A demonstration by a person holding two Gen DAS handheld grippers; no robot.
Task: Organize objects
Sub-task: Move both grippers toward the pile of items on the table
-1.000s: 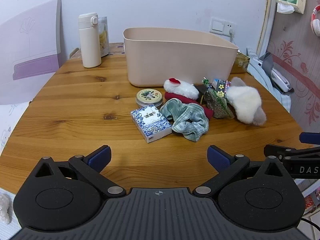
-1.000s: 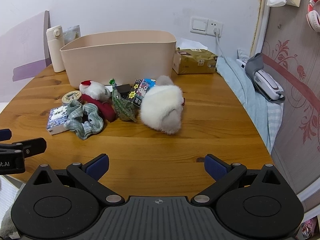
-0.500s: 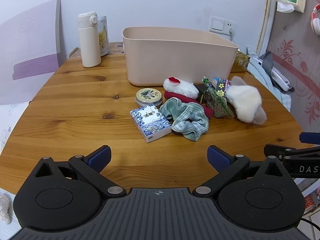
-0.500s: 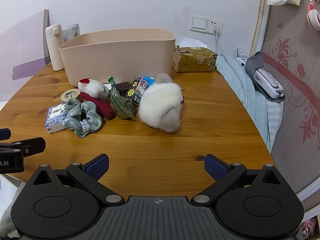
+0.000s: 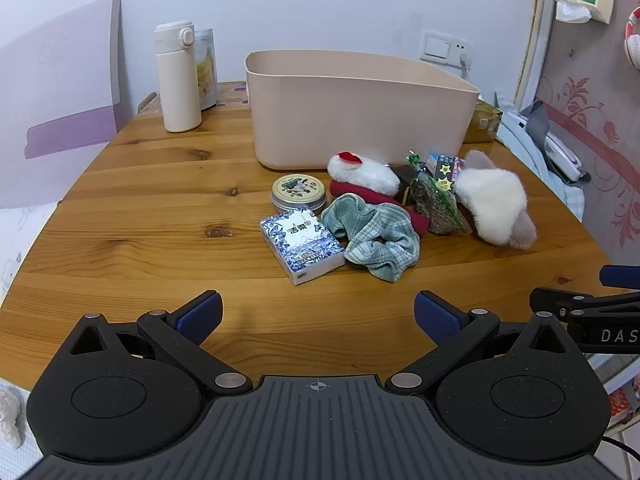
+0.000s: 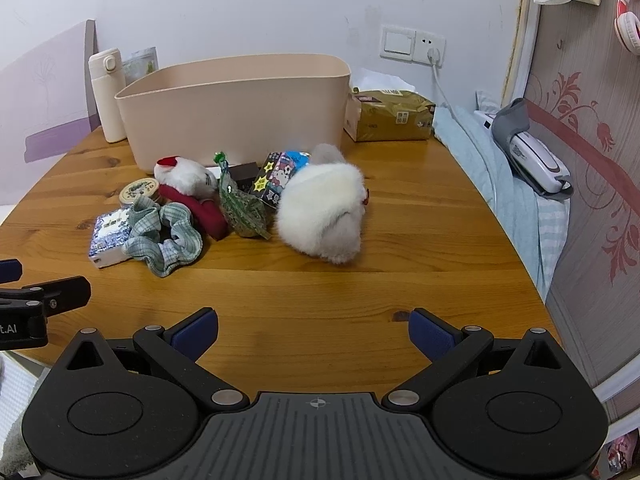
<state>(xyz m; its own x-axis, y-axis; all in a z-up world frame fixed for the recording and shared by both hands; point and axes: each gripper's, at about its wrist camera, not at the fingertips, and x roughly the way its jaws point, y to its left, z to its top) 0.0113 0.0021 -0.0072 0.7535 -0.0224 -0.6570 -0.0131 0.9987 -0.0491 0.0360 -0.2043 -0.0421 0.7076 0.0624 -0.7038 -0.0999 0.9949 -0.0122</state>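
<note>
A beige bin (image 5: 360,112) (image 6: 240,108) stands at the back of the wooden table (image 5: 140,216). In front of it lies a cluster: a round tin (image 5: 298,192), a blue-white card box (image 5: 302,244), a green plaid scrunchie (image 5: 376,236) (image 6: 164,236), a red and white plush (image 5: 364,174), a green foil packet (image 5: 436,204), a cartoon box (image 6: 280,176) and a white fluffy plush (image 5: 496,200) (image 6: 324,212). My left gripper (image 5: 318,316) is open and empty at the near edge, short of the card box. My right gripper (image 6: 312,330) is open and empty, short of the fluffy plush.
A white thermos (image 5: 178,76) and a snack pouch (image 5: 206,68) stand at the back left. A gold tissue pack (image 6: 390,120) sits right of the bin. A bed with a white device (image 6: 536,160) borders the table's right edge.
My right gripper has moved a little forward toward the cluster. My left gripper has barely moved. Both stay open.
</note>
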